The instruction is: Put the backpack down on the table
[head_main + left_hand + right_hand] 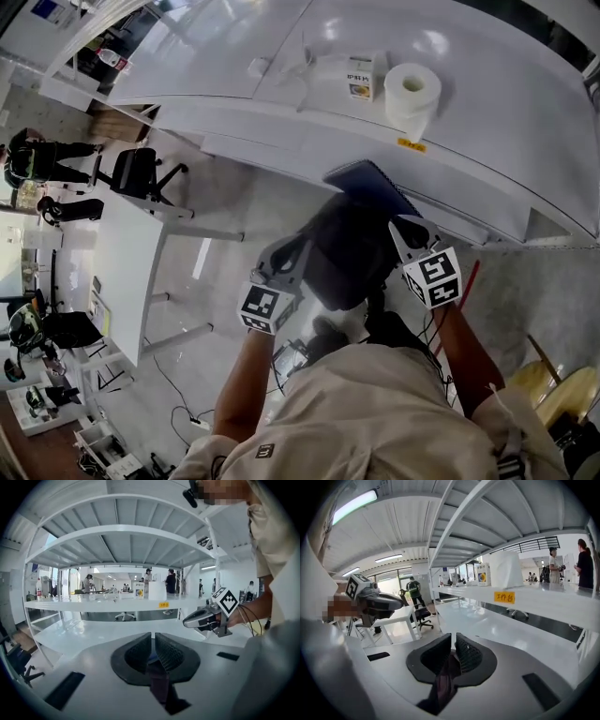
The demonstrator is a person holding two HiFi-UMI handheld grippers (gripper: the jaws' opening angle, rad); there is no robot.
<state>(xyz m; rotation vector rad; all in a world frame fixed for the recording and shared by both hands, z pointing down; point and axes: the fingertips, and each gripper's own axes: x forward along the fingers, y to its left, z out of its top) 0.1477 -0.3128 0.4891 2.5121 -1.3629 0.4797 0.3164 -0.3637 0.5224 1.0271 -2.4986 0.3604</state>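
A dark backpack (349, 251) hangs between my two grippers, just in front of the white table's near edge (469, 202); its top flap reaches that edge. My left gripper (281, 262) holds its left side and my right gripper (410, 234) its right side. In the left gripper view the jaws (153, 641) are shut on a dark strap (158, 681). In the right gripper view the jaws (453, 645) are shut on another dark strap (442, 681). Each gripper shows in the other's view, the right gripper (202, 617) and the left gripper (377, 603).
On the curved white tabletop (506, 103) stand a toilet paper roll (413, 91) and a small box (361, 78), with a white cable (272, 64) to their left. A smaller white desk (127, 253) and an office chair (139, 173) stand on the left. People stand further off.
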